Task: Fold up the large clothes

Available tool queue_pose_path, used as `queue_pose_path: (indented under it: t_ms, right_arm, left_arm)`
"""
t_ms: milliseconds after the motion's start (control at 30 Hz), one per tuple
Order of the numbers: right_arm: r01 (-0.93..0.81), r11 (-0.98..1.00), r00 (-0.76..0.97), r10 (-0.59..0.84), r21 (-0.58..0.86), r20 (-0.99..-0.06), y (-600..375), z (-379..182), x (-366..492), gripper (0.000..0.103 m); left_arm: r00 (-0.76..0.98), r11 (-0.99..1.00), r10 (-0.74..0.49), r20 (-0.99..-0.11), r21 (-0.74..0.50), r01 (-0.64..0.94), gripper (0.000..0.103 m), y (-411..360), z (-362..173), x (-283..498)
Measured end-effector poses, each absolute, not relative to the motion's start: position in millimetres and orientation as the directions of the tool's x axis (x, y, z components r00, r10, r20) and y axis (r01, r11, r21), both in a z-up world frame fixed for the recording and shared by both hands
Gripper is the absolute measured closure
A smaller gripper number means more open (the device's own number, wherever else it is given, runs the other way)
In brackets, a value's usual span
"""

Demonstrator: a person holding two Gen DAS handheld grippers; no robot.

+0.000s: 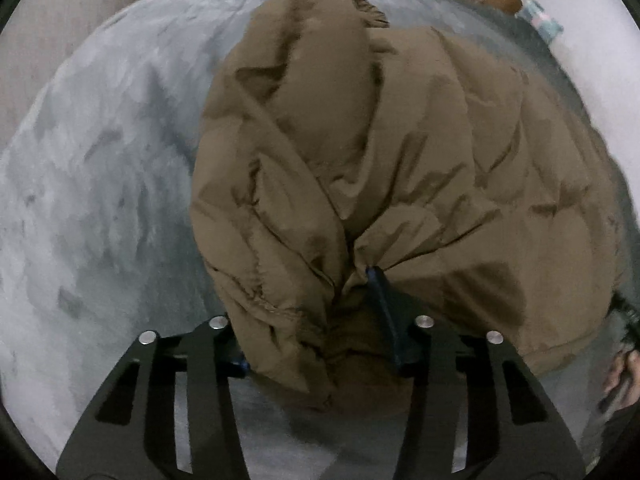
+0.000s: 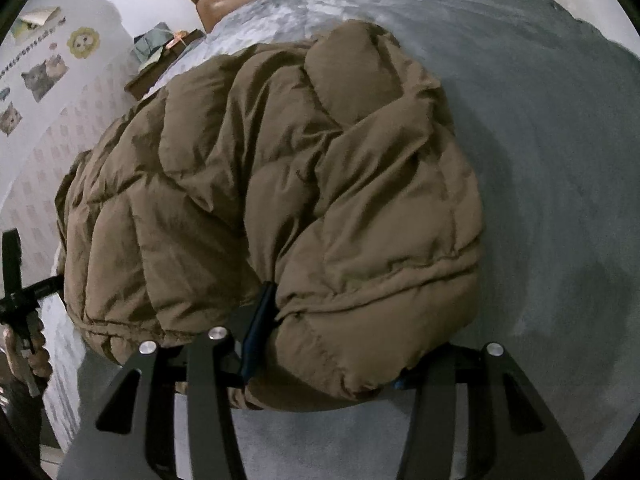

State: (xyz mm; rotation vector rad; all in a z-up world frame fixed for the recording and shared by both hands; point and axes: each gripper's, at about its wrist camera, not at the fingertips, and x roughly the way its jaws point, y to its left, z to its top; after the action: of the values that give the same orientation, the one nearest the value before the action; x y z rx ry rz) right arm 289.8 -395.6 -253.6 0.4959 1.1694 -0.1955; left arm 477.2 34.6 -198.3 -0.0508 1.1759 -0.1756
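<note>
Left gripper [image 1: 320,316] clamped on the hem of a brown puffer jacket [image 1: 400,160], right gripper [image 2: 328,332] pinching another padded edge, jacket bunched on a grey bedspread [image 2: 560,160]

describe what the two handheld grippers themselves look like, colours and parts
The left gripper and right gripper match: matte black slotted metal linkage arms, round silver pivot bolts, dark blue finger pads. No cables or markings show. The bare hand shows no sleeve.
</note>
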Motion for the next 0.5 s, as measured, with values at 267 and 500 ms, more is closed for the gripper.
queue_pose_path:
  t_ms: [267, 500]
  right_arm:
    - [0.366, 0.906, 0.380, 0.063, 0.213, -0.923, -379.4, -244.8, 295.1, 0.062]
    - [0.345, 0.921, 0.378, 0.037, 0.178, -0.925, -369.9, -239.6, 296.4, 0.066]
  left_arm:
    - [0.382, 0.991, -0.089, -0.920, -0.042, 0.131, 0.067, 7.5, -187.4, 483.5]
    - [0.378, 0.990, -0.083, -0.922, -0.033, 0.137, 0.077, -12.3, -178.2, 495.4]
